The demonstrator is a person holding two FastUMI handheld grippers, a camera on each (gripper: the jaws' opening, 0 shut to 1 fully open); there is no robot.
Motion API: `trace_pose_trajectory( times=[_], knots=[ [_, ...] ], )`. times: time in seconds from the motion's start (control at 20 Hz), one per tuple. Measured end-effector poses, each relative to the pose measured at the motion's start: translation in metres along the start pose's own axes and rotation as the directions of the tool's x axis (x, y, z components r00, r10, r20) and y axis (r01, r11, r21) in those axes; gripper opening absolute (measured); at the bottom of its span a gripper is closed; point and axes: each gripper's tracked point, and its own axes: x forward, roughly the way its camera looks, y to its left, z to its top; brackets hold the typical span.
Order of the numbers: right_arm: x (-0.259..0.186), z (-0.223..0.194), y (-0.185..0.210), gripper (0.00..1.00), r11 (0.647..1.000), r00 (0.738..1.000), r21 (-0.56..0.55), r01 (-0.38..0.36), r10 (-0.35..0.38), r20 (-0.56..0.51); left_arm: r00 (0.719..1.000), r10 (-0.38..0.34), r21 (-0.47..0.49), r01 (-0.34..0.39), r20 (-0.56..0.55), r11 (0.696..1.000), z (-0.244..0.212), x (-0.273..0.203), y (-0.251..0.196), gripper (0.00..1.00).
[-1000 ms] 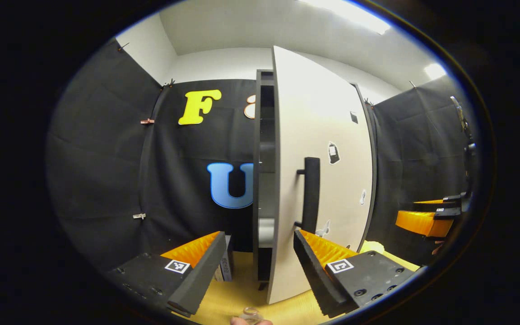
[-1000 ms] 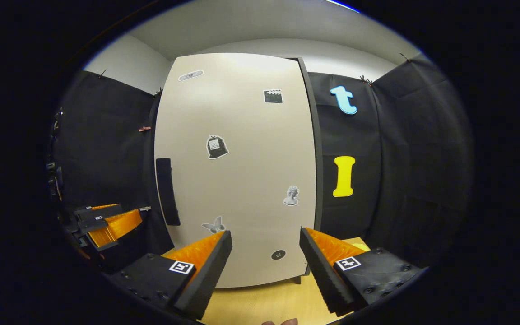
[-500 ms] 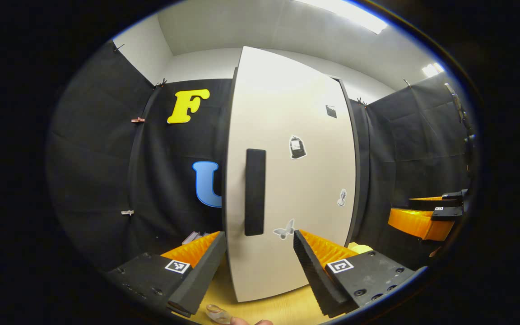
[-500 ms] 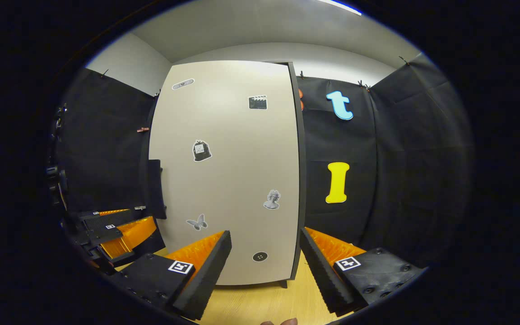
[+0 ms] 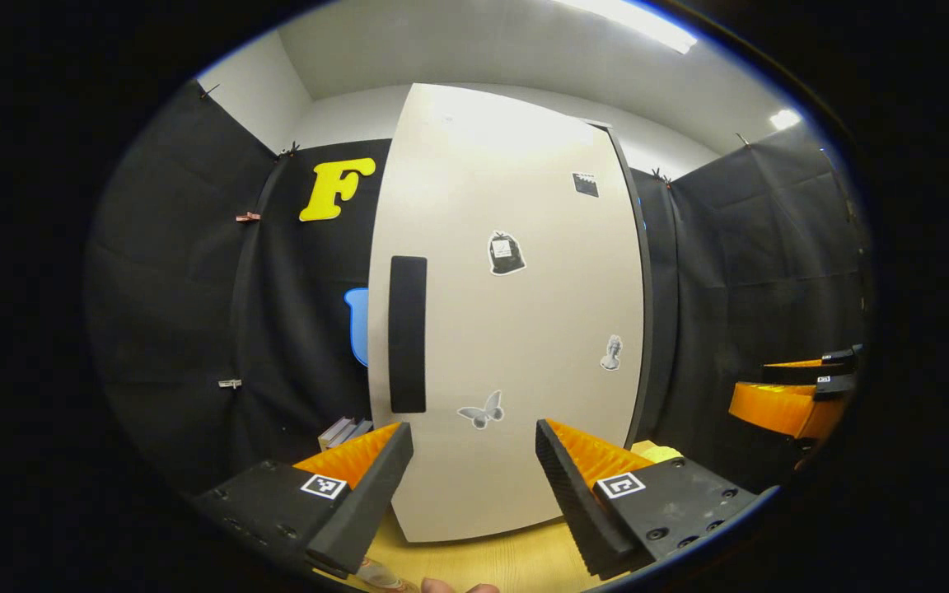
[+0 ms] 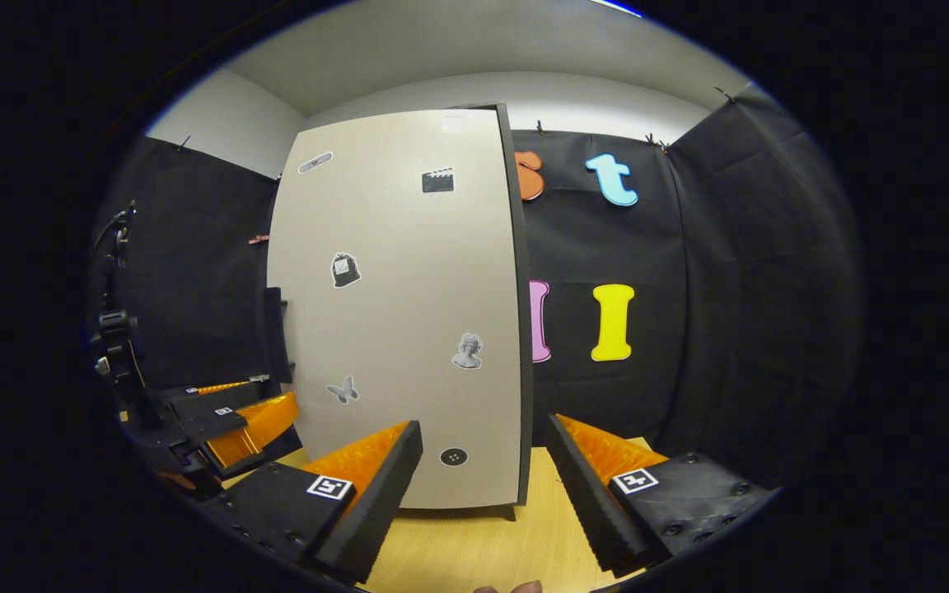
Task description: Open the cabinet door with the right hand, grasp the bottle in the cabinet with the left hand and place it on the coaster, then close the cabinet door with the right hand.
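The beige cabinet door (image 5: pixel 516 329) with stickers stands shut, its black handle (image 5: pixel 407 333) on the left side. My left gripper (image 5: pixel 474 469) is open in front of the door with nothing between its fingers. A clear, bottle-like thing (image 5: pixel 377 574) peeks in at the lower edge, just below the left finger; whether a coaster lies under it is hidden. In the right gripper view the same door (image 6: pixel 396 313) is shut, and my right gripper (image 6: pixel 483 469) is open and apart from it. The handle (image 6: pixel 275 333) shows edge-on there.
The cabinet stands on a wooden table (image 6: pixel 474 552). A pale yellow flat thing (image 5: pixel 657 450) lies to the cabinet's right. Some books (image 5: pixel 343 430) lean left of it. The other gripper appears at the right (image 5: pixel 787 403) and at the left (image 6: pixel 236 416).
The door, ajar a second ago with the dark inside showing, has swung shut. The right gripper view has turned rightward, and the clear thing slid left along the left view's lower edge.
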Motion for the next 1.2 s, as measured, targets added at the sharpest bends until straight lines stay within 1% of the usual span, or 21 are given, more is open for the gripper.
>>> trace_pose_trajectory(
  times=[0.3,0.45,0.65,0.85,1.2],
  knots=[
    [-0.002,0.001,-0.024,0.98,1.000,1.000,0.018,0.006,-0.006,0.001,1.000,-0.007,0.006,0.007,-0.002,1.000,-0.002,0.003,-0.023,0.95],
    [-0.003,0.002,-0.030,0.98,1.000,1.000,0.022,0.007,-0.007,0.004,1.000,-0.016,0.017,0.016,-0.004,1.000,-0.005,0.003,-0.033,0.94],
    [-0.003,0.005,-0.032,0.98,1.000,1.000,0.026,-0.001,0.001,0.009,0.999,-0.035,0.008,0.035,-0.001,0.999,-0.008,0.001,-0.047,0.95],
    [-0.005,0.004,-0.035,0.98,1.000,1.000,0.024,-0.019,0.018,0.008,0.999,-0.036,0.007,0.036,-0.002,0.999,-0.010,0.003,-0.054,0.95],
    [-0.007,0.003,-0.051,0.98,0.998,1.000,0.055,-0.005,0.005,0.009,1.000,-0.024,0.000,0.024,-0.016,1.000,-0.017,0.003,-0.056,0.95]
  ],
)
